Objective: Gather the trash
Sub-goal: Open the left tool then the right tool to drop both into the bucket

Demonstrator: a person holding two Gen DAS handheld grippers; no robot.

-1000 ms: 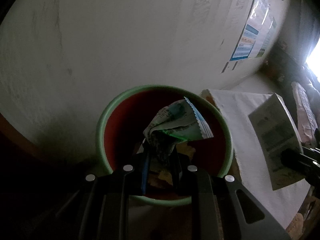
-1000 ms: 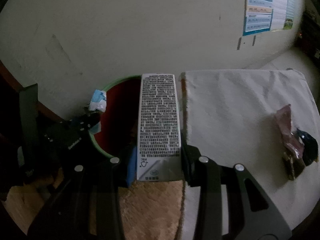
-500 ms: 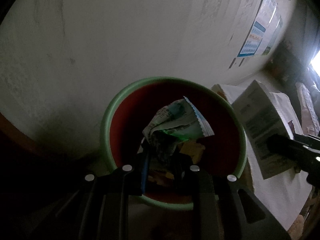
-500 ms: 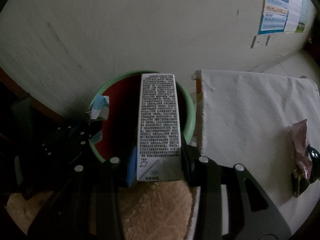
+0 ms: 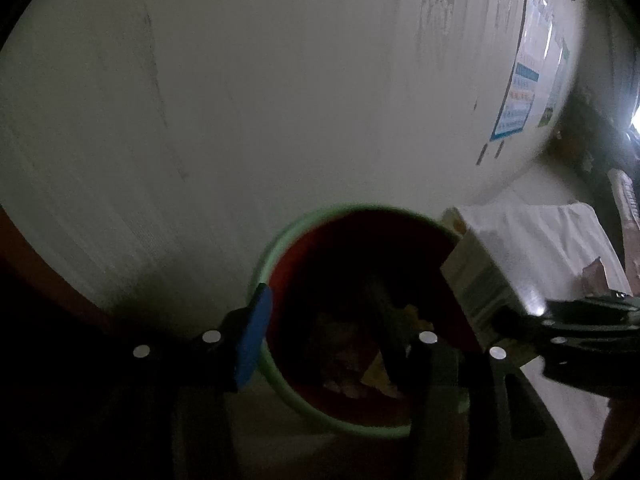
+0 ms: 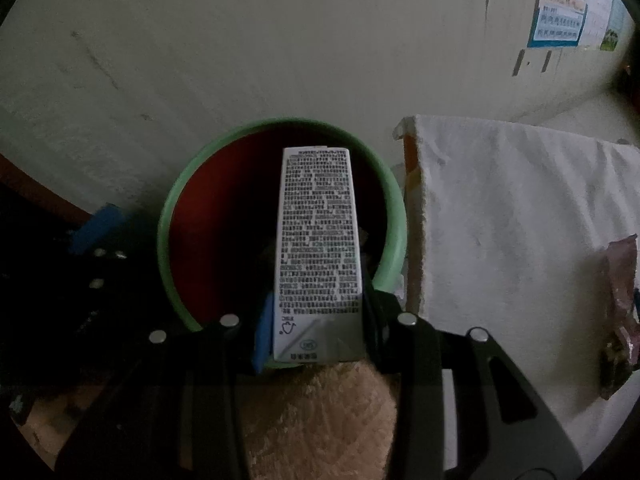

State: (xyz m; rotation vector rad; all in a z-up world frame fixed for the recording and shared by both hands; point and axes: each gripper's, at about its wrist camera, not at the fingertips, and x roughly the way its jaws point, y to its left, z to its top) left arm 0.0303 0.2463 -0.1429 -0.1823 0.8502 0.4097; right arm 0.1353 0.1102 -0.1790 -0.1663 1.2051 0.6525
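Observation:
A round bin (image 5: 280, 240) with a green rim and red inside stands against the wall; it also shows in the right wrist view (image 6: 188, 184). My left gripper (image 5: 324, 332) is open and empty over the bin, its blue pad (image 5: 254, 336) at the left rim. Crumpled trash (image 5: 344, 360) lies dim at the bin's bottom. My right gripper (image 6: 316, 320) is shut on a white printed carton (image 6: 316, 240), held over the bin's opening. The carton (image 5: 476, 280) also shows at the bin's right rim in the left wrist view.
A table under a white cloth (image 6: 512, 208) stands right of the bin. A reddish crumpled wrapper (image 6: 618, 312) lies on the cloth at the far right. A poster (image 6: 564, 4) hangs on the pale wall. A tan fuzzy surface (image 6: 320, 420) lies below the right gripper.
My left gripper has opened and the green-white wrapper it held is gone from its fingers. My right gripper has carried the carton left, over the bin.

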